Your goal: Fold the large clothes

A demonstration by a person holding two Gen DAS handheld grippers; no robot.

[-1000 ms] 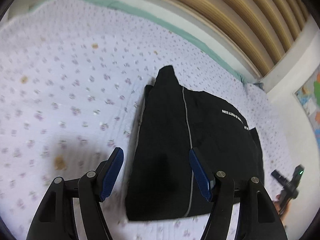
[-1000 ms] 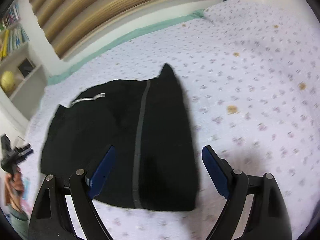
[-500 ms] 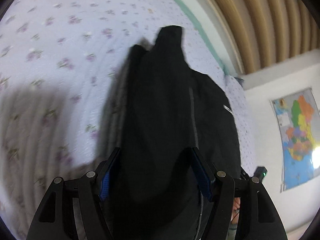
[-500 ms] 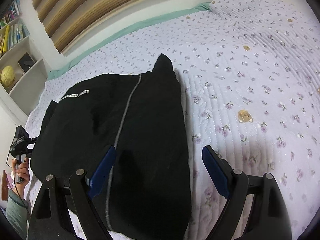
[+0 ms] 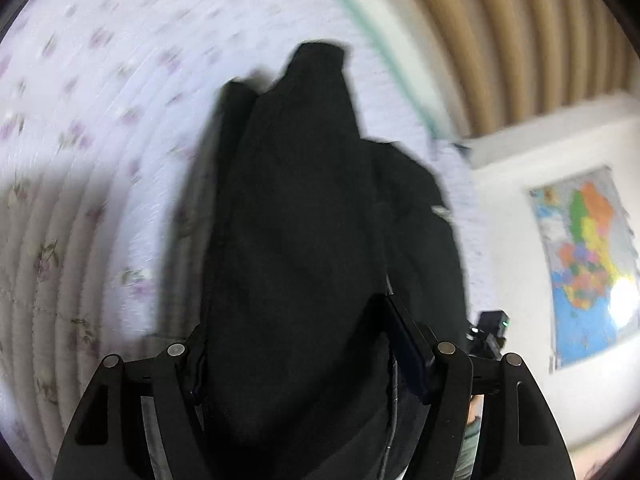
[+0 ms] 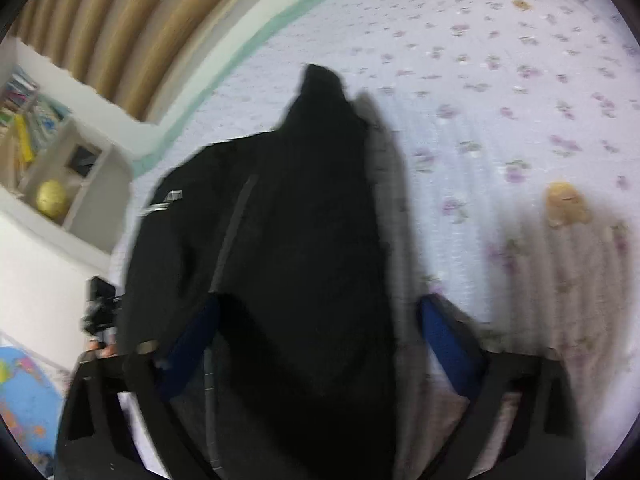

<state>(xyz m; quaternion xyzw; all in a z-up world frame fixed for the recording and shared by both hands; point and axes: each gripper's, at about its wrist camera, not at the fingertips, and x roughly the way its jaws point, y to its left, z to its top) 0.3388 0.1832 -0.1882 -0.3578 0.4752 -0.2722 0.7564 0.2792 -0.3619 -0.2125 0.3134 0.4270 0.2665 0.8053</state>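
Black cloth fills the middle of both wrist views: a dark garment [image 5: 296,216], already doubled over on itself, lies on a pale quilted bedspread [image 5: 80,128] printed with small purple flowers. In the left wrist view the bedspread takes up the side from 7 to 11 o'clock, and the garment runs from 6 o'clock up to a narrow tip near 12. The left gripper [image 5: 296,344] sits at 6 o'clock with the near edge of the garment between its jaws. Those jaws are opening slightly, and cloth drapes over the left finger and hides it, so I cannot tell for certain whether the pads press on the fabric. It looks placed to take that edge for the next fold. A wooden slatted headboard [image 5: 500,32] arcs at 1 o'clock, and a coloured wall map [image 5: 584,256] hangs at 3.

In the right wrist view, shelves [image 6: 56,172] with a yellow ball stand at 9 o'clock. The same garment, with a thin grey stripe, rises from 6 towards 12. The right gripper [image 6: 316,328] straddles it with its jaws closing; its left blue pad lies against the cloth, while the right blue pad stands clear over the bedspread, so nothing is clamped yet. Both tools point at the same near edge, probably so the hem can be lifted evenly. A brown bear motif [image 6: 566,204] marks the bedspread at 3 o'clock.
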